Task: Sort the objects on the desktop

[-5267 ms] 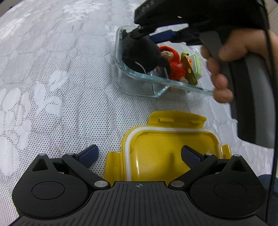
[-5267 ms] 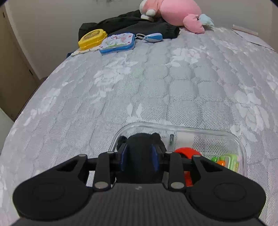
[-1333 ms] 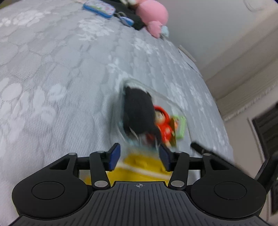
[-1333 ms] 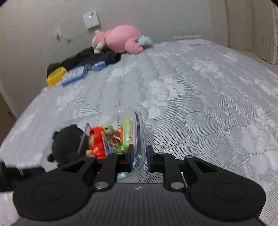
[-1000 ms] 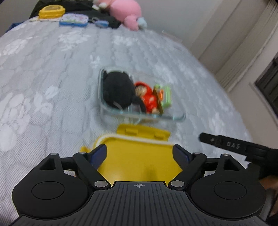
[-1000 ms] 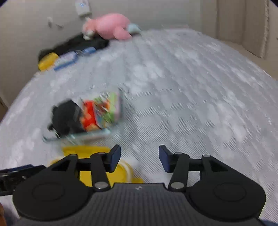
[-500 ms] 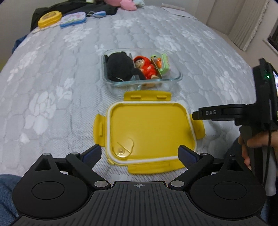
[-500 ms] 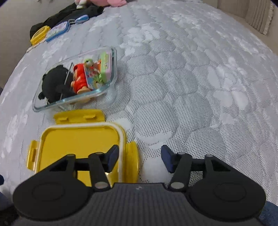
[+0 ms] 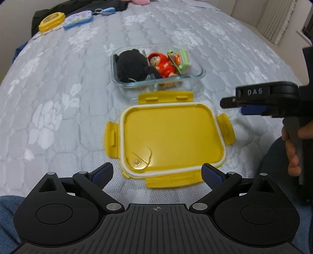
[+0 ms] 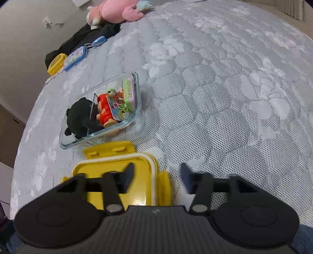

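A clear glass container [image 9: 197, 77] [image 10: 139, 101] rests on the grey quilted mattress, holding a black plush [image 9: 133, 67] [image 10: 82, 117], a red figure [image 9: 163, 65] [image 10: 104, 112] and a green toy case [image 9: 183, 58] [image 10: 129, 91]. Just in front of it lies a yellow snap lid [image 9: 170, 134] [image 10: 115, 168], flat on the mattress. My left gripper [image 9: 157, 173] is open at the lid's near edge, holding nothing. My right gripper [image 10: 156, 175] is open, its fingers either side of the lid's right edge and side tab; it also shows at the right of the left wrist view.
Far back on the mattress lie a small yellow box [image 9: 51, 21] [image 10: 56, 63], a blue-rimmed case [image 9: 78, 16] [image 10: 75, 58], dark clothing [image 10: 88, 37] and a pink plush [image 10: 117, 11]. A hand [image 9: 293, 142] grips the right tool's handle. Curtains [image 9: 277, 17] hang at the right.
The right gripper let go of the black plush in the container and later the container's rim, then opened. Both grippers pulled back and now sit over the yellow lid.
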The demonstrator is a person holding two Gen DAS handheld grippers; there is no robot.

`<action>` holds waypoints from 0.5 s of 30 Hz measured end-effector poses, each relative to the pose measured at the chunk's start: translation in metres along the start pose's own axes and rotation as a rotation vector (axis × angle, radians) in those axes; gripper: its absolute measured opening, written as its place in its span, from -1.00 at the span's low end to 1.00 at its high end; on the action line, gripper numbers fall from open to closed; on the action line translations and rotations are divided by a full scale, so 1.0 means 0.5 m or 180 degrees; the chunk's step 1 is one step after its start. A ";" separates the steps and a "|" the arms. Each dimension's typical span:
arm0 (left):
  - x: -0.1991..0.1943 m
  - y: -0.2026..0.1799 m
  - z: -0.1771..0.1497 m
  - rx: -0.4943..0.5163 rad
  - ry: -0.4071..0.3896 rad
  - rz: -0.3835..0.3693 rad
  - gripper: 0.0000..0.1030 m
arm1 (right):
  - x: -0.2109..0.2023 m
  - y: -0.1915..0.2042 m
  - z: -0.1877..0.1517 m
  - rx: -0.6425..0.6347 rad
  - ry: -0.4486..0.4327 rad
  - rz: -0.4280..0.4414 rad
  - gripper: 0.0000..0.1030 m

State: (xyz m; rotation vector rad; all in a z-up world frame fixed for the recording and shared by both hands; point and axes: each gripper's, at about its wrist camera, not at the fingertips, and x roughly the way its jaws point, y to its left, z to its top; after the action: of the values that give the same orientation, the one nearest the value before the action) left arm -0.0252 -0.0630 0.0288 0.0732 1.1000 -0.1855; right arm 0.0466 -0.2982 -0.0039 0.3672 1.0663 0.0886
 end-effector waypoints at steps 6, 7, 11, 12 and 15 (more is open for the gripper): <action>0.010 -0.004 -0.006 0.0039 0.0071 0.0006 0.94 | 0.039 0.039 -0.012 -0.0358 0.0198 -0.0382 0.45; 0.012 -0.005 -0.007 0.0054 0.0083 0.0006 0.95 | 0.043 0.042 -0.014 -0.0360 0.0213 -0.0364 0.45; 0.025 -0.014 -0.011 0.0120 0.0130 0.0005 0.95 | 0.058 0.052 -0.022 -0.0371 0.0274 -0.0291 0.64; 0.028 -0.017 -0.013 0.0153 0.0145 0.0017 0.95 | 0.062 0.055 -0.024 -0.0374 0.0290 -0.0272 0.67; 0.035 -0.027 -0.018 0.0280 0.0164 0.0093 0.95 | 0.074 0.062 -0.031 -0.0381 0.0335 -0.0218 0.67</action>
State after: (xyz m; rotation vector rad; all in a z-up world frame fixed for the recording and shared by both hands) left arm -0.0280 -0.0769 0.0097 0.1734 1.1415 -0.2068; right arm 0.0545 -0.2561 -0.0310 0.2196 1.1708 0.1112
